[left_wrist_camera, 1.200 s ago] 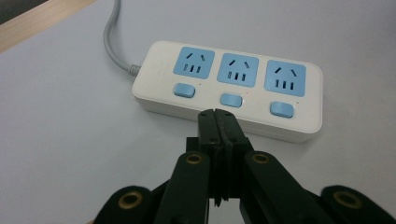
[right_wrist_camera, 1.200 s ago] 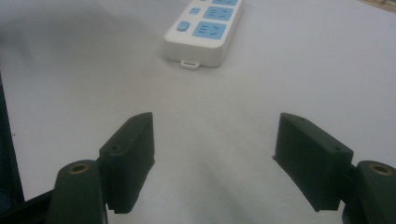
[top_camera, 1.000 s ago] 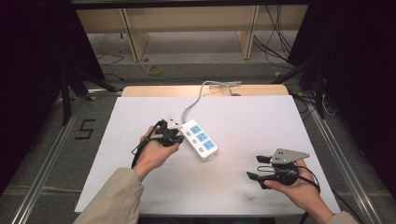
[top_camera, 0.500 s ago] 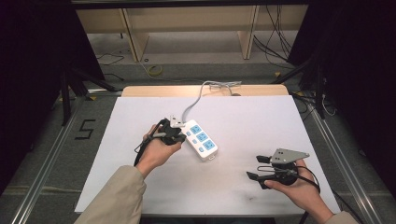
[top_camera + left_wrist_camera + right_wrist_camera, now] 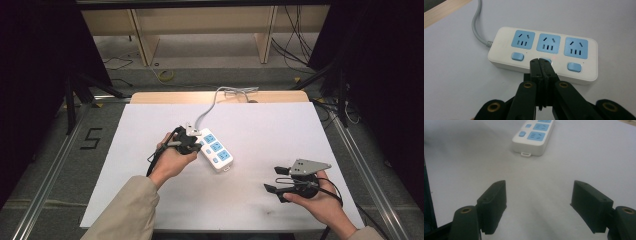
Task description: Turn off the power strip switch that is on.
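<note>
So the table point(image 5: 260, 200) is covered with a white sheet, and the power strip point(image 5: 216, 150) lies flat near its middle, grey cord point(image 5: 210, 107) running off the far edge. Left claw point(image 5: 192, 145) sits right at the strip's near side with its jaws pressed together, empty. From the left gripper view, the closed tips point(image 5: 541, 65) are right on the middle switch button point(image 5: 548, 60); there's a faint glow by it, so I'd guess that switch is being pressed just now. Next move probably means easing straight off without shoving the strip sideways. Right claw point(image 5: 276, 180) is well apart from it, jaws spread wide, holding nothing. The right gripper view adds the small hanging tab point(image 5: 526, 154) on the strip's end, which the left gripper view misses.
</note>
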A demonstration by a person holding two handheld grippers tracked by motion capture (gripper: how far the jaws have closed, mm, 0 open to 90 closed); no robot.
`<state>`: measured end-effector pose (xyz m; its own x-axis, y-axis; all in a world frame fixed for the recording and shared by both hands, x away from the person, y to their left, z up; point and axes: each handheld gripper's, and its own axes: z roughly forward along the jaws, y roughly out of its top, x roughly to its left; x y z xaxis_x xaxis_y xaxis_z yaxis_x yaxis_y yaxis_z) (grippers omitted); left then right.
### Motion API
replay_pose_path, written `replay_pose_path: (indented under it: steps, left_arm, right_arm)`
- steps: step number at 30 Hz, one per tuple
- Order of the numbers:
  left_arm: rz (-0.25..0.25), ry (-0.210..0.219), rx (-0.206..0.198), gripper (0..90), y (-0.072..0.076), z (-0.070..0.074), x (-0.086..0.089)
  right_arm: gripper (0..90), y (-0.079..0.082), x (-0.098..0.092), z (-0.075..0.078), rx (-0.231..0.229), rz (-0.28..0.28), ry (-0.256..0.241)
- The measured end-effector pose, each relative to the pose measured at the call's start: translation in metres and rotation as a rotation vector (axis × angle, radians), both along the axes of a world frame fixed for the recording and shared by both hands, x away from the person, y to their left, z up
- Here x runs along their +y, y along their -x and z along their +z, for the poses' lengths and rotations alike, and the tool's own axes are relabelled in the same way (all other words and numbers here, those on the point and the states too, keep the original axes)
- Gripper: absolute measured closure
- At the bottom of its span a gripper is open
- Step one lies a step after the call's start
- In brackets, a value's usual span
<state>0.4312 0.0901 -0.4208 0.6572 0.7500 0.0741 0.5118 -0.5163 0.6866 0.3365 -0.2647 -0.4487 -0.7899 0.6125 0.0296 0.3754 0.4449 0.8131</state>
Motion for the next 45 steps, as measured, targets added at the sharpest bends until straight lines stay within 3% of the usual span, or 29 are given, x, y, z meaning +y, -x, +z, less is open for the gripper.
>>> replay_pose_path:
  steps: [45]
  left_arm:
    - [-0.02,-0.009,0.023,89.9,-0.011,-0.002,-0.018]
  right_arm:
    - [28.4,0.0,0.0,-0.001,0.006,0.003,0.001]
